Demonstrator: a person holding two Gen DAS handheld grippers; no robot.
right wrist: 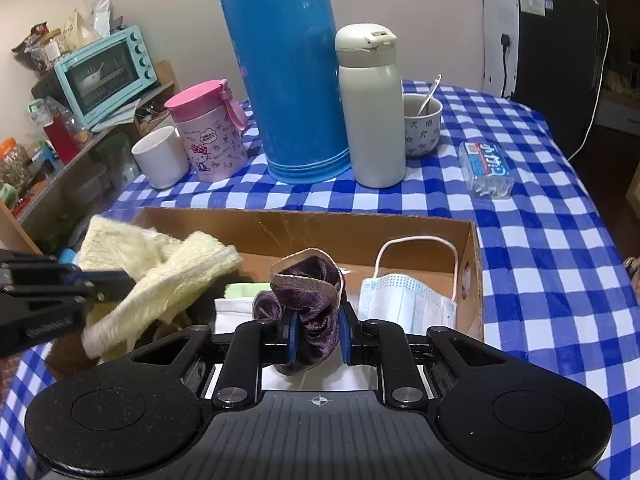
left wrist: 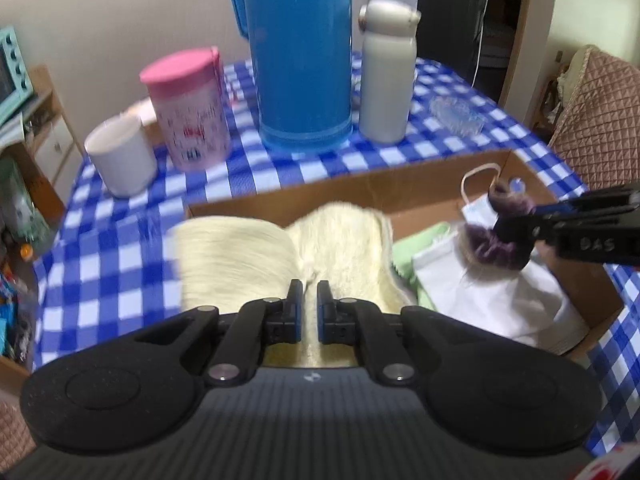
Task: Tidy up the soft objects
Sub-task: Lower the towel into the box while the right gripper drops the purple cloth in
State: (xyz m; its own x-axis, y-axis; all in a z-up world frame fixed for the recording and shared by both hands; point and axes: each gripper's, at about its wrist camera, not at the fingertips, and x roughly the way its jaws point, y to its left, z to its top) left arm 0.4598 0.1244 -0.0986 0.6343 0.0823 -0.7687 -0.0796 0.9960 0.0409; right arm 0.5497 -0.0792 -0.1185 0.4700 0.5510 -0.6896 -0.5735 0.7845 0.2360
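Fingers of the right gripper [right wrist: 318, 334] clamp a purple velvet scrunchie [right wrist: 308, 300], held above the open brown cardboard box [right wrist: 360, 228] where soft things collect. The left gripper [left wrist: 308, 304], fingers pinched on a pale yellow fluffy towel [left wrist: 240, 256], carries it over the box's left wall, apparently bound for the same place. Inside lie a blue pleated face mask [right wrist: 408, 300] and folded white cloth [left wrist: 500, 288]. A tall blue thermos [right wrist: 288, 72] and grey flask [right wrist: 372, 112] stand behind on the checked surface [right wrist: 540, 240], well clear.
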